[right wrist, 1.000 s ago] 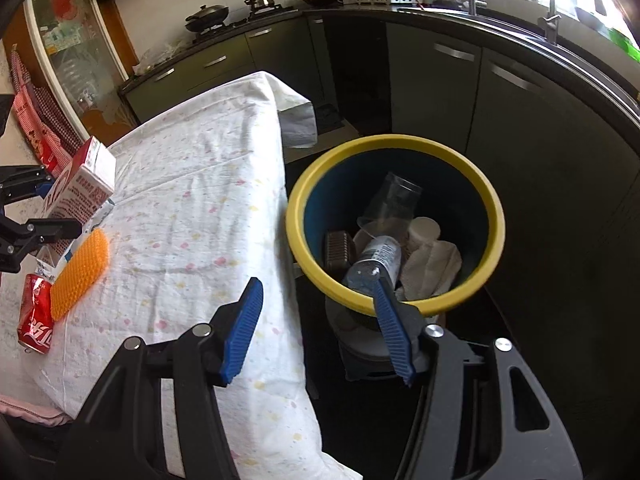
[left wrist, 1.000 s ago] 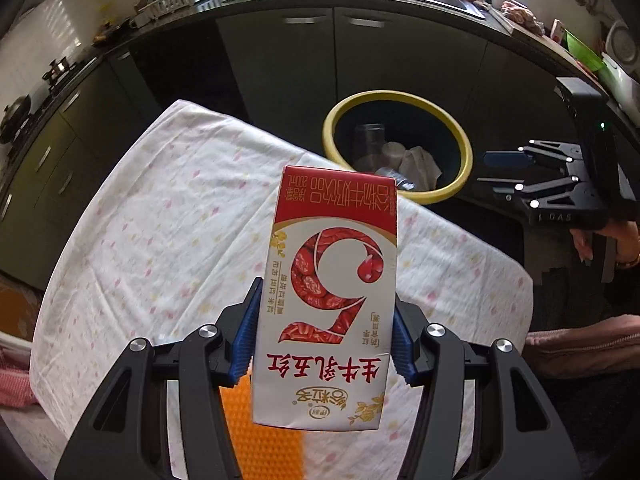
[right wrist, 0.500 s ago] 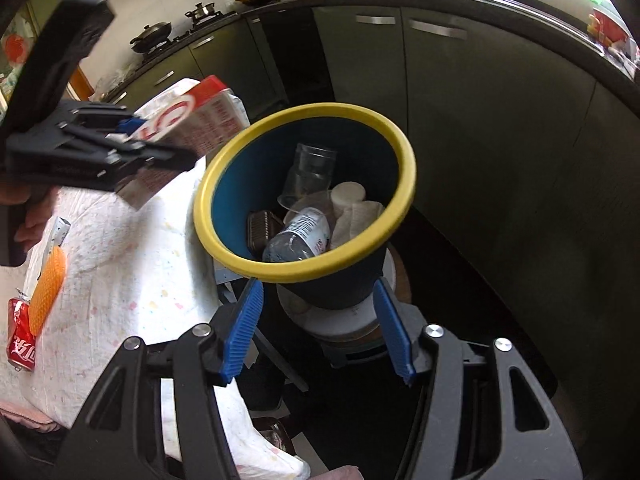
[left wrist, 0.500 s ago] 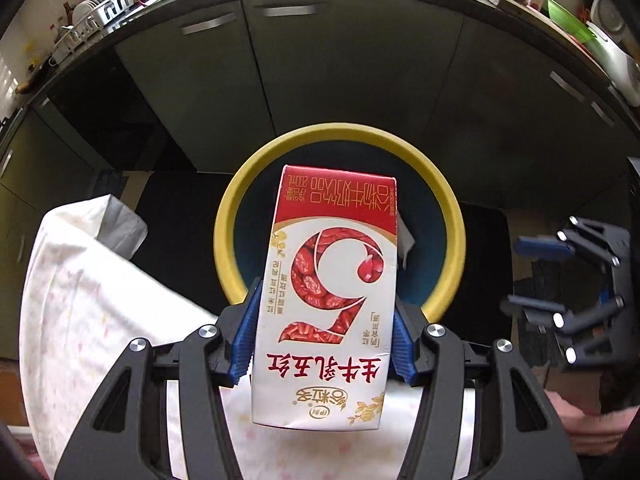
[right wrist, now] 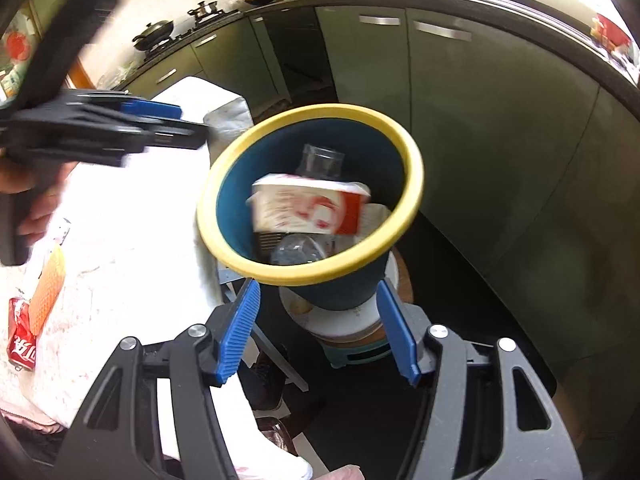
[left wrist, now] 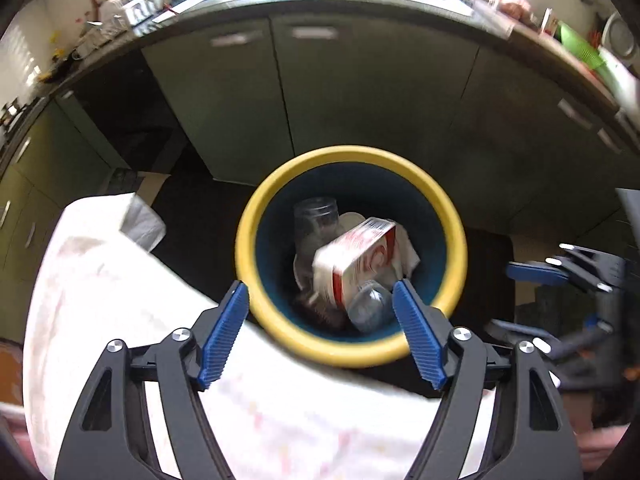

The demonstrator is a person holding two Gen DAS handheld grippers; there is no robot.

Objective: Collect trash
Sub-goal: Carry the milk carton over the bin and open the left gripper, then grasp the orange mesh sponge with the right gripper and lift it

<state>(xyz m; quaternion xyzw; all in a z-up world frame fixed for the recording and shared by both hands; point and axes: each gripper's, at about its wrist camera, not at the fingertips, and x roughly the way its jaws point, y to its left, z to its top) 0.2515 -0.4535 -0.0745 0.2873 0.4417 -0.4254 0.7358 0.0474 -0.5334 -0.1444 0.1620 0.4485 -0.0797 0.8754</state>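
Observation:
The red-and-white milk carton (left wrist: 356, 260) lies tilted inside the yellow-rimmed blue bin (left wrist: 348, 354), on top of a clear cup (left wrist: 316, 220) and a plastic bottle (left wrist: 368, 304). My left gripper (left wrist: 320, 292) hovers over the bin's near rim, its jaws opening with nothing between them. The right wrist view shows the carton (right wrist: 308, 208) in the bin (right wrist: 320, 268) and the left gripper (right wrist: 192, 132) at the bin's left. My right gripper (right wrist: 318, 286) is open and empty, just short of the bin.
A table under a white floral cloth (right wrist: 132, 240) stands left of the bin, with an orange ridged object (right wrist: 48, 288) and a crushed red can (right wrist: 22, 344) on it. The bin rests on a low stool (right wrist: 348, 348). Green kitchen cabinets (left wrist: 360, 92) curve behind.
The left gripper carried the carton from above the table to over the bin, then opened; the carton fell in. The right gripper shifted slightly closer to the bin.

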